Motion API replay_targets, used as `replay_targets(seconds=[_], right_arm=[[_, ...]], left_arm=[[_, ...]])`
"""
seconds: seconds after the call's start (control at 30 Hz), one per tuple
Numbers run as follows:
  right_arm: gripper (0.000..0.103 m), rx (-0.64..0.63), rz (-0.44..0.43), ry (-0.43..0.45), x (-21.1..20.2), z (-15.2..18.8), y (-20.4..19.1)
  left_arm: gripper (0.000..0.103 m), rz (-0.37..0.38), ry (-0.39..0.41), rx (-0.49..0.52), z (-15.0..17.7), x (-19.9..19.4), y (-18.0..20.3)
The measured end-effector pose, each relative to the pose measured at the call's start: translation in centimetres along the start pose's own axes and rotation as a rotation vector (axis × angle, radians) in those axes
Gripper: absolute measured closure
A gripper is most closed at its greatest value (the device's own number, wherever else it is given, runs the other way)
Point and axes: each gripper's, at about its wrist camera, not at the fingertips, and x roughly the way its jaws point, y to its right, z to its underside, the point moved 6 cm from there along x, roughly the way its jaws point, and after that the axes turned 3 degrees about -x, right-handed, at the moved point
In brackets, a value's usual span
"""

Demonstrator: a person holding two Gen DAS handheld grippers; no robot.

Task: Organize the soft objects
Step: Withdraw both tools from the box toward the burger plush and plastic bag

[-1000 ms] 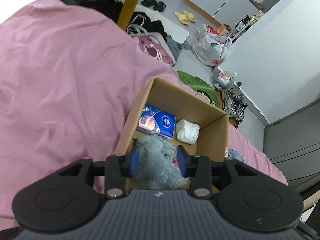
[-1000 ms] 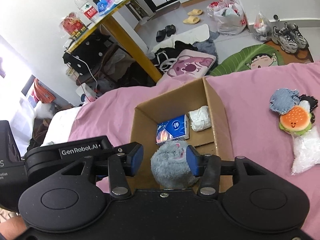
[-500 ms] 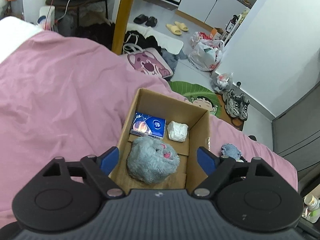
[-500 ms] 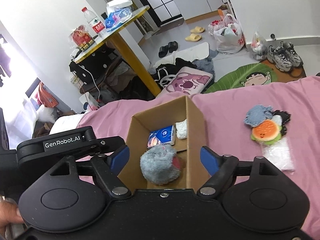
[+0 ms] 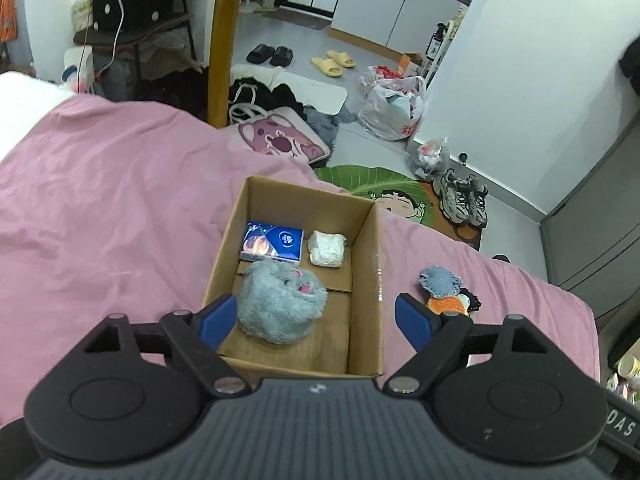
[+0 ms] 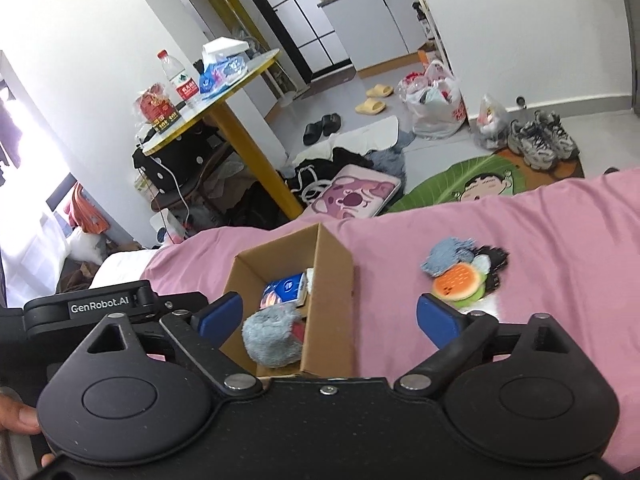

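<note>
A grey plush (image 5: 280, 304) lies in the near end of an open cardboard box (image 5: 376, 260) on the pink bedspread (image 5: 100, 220). Behind it sit a blue tissue pack (image 5: 272, 242) and a white bundle (image 5: 327, 249). My left gripper (image 5: 316, 316) hangs open above the box's near end, touching nothing. My right gripper (image 6: 330, 316) is also over the box (image 6: 334, 280); its jaws are opening, well clear of the plush (image 6: 272, 336). To the right of the box lie a grey-blue cloth (image 6: 450, 254) and an orange burger toy (image 6: 458, 282) on a small pile.
The left gripper's body (image 6: 100, 306) sits close on the right gripper's left, with a hand (image 6: 16, 420) below it. Past the bed's far edge are a yellow-legged table (image 5: 224, 40), a pink cushion (image 5: 280, 140), bags and shoes on the floor.
Both grippers let go of the grey plush and opened wide. They drew back and up from the box, and the plush now rests inside it.
</note>
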Motion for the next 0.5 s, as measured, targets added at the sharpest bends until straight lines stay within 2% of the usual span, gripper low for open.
replay_targets(seconds=[0.1, 0.23, 0.5], right_arm=[[0.002, -0.011, 0.008, 0.012, -1.0, -0.1, 0.9], [0.001, 0.003, 0.013, 0.023, -2.3, 0.0, 2.3], [0.000, 0.005, 0.044, 0.062, -4.6, 0.0, 4.6]], left_arm=[[0.007, 0.003, 0.036, 0.026, 0.2, -0.9, 0.9], [0.001, 0.021, 0.050, 0.054, 0.9, -1.6, 2.1], [0.000, 0.066, 0.083, 0.046, 2.4, -2.4, 3.7]])
